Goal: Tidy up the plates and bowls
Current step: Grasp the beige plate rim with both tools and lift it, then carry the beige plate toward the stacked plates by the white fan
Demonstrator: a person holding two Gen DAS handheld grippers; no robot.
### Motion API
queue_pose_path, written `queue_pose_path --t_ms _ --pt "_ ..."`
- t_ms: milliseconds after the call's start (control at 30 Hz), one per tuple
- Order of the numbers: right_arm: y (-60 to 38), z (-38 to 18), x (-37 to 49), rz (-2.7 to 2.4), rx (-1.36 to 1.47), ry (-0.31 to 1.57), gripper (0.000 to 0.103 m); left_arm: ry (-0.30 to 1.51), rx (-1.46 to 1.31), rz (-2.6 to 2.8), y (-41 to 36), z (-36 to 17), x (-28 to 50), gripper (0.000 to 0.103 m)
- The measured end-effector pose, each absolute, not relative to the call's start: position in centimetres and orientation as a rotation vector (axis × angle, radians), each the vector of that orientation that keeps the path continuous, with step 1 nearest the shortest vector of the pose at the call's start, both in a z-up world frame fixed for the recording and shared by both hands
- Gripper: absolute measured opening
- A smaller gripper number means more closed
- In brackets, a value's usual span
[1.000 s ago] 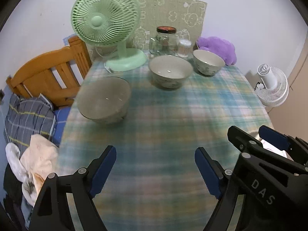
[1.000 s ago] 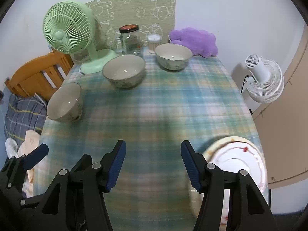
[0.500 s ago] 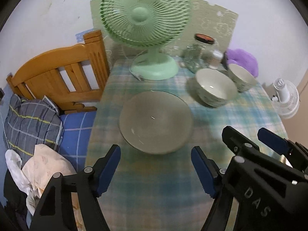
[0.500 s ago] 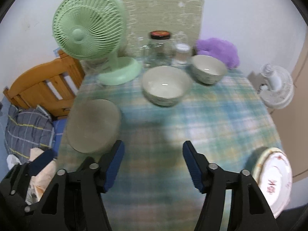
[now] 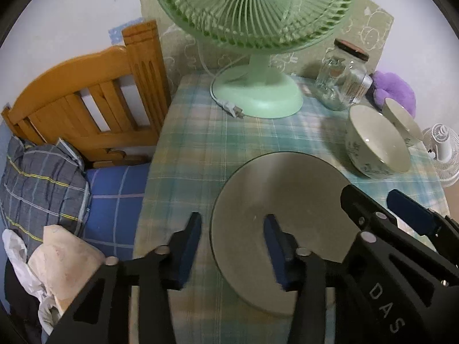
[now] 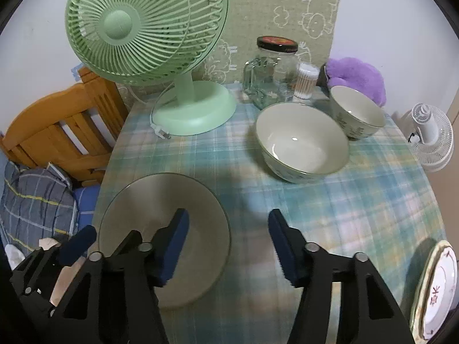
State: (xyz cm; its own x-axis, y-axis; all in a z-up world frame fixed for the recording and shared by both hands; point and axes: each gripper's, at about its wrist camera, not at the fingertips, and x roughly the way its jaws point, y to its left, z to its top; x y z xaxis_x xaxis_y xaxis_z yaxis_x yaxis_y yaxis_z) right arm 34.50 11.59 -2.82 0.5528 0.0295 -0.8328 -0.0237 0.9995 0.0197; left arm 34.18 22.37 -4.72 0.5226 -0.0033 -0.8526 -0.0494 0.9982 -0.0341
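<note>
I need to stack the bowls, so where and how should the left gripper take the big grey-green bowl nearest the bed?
Take the grey-green bowl by its rim at the near left edge, one finger inside, one outside. It sits upright and far too wide to span, so only the thin wall fits. The left gripper already straddles that rim; its jaws have just been closing, the pads not yet visibly pressing.

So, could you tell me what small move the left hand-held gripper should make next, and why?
Probably close the left hand-held gripper on the near grey bowl: its jaws, which have just been closing, straddle the rim, one finger inside and one outside, not visibly pinching yet.
</note>
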Motion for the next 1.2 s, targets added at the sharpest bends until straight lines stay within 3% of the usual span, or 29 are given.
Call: queue_pose_path --t_ms 167,400,1200 --pt "11.9 -4.0 35.7 0.024 0.008 1.006 0.053 1.034 -0.064 0.020 22.6 -5.6 35.4 0.026" --pt "12.0 -5.2 36.8 0.029 0.049 1.045 0.027 1.061 -0.063 0.021 22.8 -6.4 36.4 0.022" --pt "5.9 -1.0 31.4 0.111 0.011 1.035 0.025 1.023 -0.026 0.082 16.1 -2.0 30.3 0.022"
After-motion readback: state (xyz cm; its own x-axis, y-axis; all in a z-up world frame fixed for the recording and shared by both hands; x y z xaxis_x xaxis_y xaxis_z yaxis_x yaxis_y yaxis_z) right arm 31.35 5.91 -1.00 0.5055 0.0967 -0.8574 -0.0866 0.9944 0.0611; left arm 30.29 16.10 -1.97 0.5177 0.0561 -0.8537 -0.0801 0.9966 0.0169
